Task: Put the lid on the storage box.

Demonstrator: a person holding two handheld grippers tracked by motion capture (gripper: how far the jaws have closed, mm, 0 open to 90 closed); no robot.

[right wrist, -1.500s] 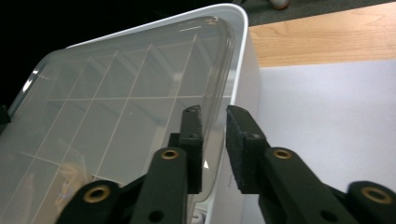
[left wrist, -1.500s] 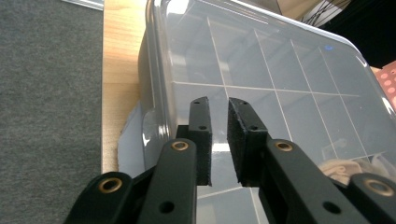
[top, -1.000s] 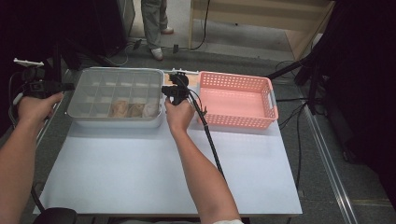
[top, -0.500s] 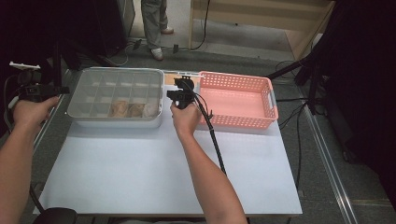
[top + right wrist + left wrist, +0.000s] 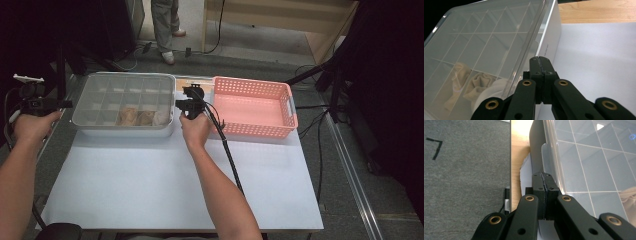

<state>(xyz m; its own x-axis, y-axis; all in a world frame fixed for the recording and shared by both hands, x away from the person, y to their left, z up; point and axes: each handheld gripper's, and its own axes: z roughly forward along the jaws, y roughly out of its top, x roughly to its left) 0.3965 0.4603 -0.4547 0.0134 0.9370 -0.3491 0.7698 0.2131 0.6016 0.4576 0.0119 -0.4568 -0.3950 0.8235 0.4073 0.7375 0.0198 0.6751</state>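
Note:
A white compartment box with a clear lid stands at the table's back left. Folded beige cloths lie in its front cells and show through the lid as cloths. My left gripper sits at the box's left end. Its jaws are shut pad to pad, beside the lid's tab, with nothing seen between them. At the box's right end my right gripper is also shut, just right of the lid's edge.
A pink perforated basket stands right of the box, with nothing in it. A black cable trails from the right gripper across the white table. A person's legs stand beyond the table. Stands and cables lie at the right.

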